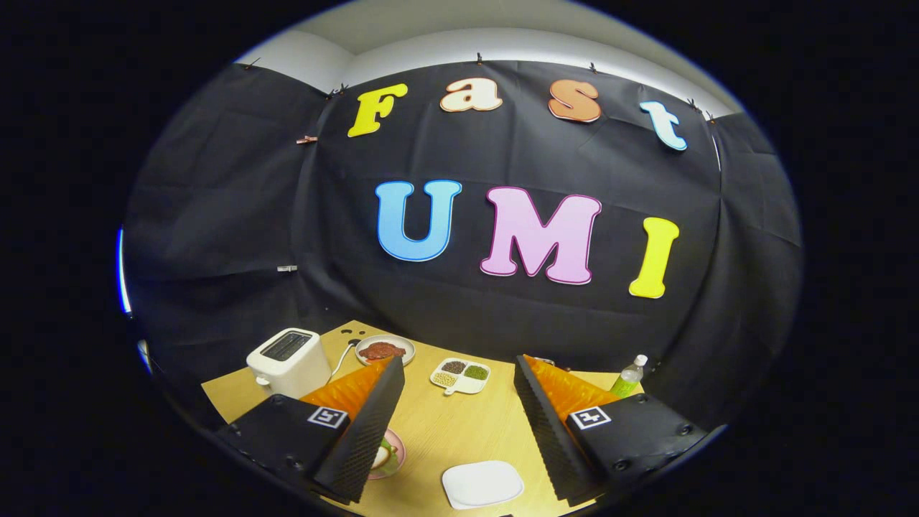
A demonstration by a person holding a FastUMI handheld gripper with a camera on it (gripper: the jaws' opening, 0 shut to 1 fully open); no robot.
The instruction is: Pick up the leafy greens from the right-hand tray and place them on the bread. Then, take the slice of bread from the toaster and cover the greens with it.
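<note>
My gripper [458, 362] is open, held above the wooden table [438, 431] with nothing between its fingers. A white toaster [287, 361] stands at the table's back left, just beyond the left finger [362, 424]; its top slot looks dark and I cannot tell whether bread is in it. A pink plate [391, 454] with something green and pale on it lies beside the left finger, mostly hidden by it. A bare white rectangular plate [482, 483] lies on the near table between the fingers.
A round plate with a reddish-brown patty [384, 350] sits behind the toaster's right side. A white divided dish of beans [461, 375] lies ahead between the fingertips. A small green-tinted bottle [630, 377] stands at the back right, beyond the right finger [549, 424].
</note>
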